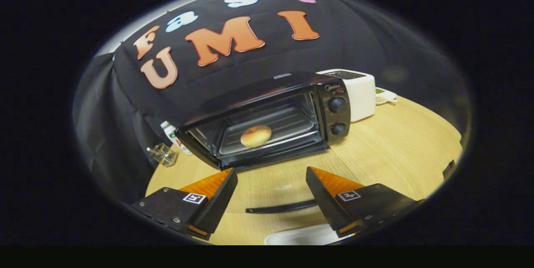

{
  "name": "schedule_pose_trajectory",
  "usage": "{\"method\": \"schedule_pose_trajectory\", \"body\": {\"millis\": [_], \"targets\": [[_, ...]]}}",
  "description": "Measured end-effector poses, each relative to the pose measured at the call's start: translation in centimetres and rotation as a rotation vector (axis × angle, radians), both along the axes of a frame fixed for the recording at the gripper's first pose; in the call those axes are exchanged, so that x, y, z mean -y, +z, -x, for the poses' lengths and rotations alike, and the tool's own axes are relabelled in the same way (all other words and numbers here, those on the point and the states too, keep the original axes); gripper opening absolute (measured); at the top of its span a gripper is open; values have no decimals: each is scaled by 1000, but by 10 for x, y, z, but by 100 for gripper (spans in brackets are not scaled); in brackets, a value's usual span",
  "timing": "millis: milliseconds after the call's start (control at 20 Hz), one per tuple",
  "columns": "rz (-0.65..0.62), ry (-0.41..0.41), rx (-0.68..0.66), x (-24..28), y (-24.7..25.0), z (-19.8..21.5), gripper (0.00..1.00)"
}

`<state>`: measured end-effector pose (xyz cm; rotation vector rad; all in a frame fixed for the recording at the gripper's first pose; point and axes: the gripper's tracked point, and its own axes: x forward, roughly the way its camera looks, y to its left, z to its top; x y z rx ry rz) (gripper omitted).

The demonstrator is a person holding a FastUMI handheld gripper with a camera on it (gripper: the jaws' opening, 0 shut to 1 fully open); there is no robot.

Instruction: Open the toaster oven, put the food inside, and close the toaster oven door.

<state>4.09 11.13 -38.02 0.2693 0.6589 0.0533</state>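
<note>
Bun in, door down – only the closing was left.
Gripper (271, 184) stood wide, empty, fingers apart above the worktop (396, 142). Food (255, 135) sat on the rack inside the toaster oven (292, 88). Glass door (267, 207) w/ dark handle lay open betw. the fingers: stiff, hinged, prob. light; best lifted by the handle edge, no squeeze.

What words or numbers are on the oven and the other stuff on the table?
Nothing reads clearly enough to quote.
Oven, small brand mark above the knobs: too small to read.
Bottle label: blurred.
Fingers: a square marker on each, a pattern, no words.
The gripper is open, fingers apart in front of the oven.
</note>
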Motion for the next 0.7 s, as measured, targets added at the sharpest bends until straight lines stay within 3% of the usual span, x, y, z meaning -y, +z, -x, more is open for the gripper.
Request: {"method": "schedule_pose_trajectory", "body": {"millis": [400,700], "targets": [[118,101,-127,2,-45,55,98],[237,185,-197,1,-69,66,99]]}}
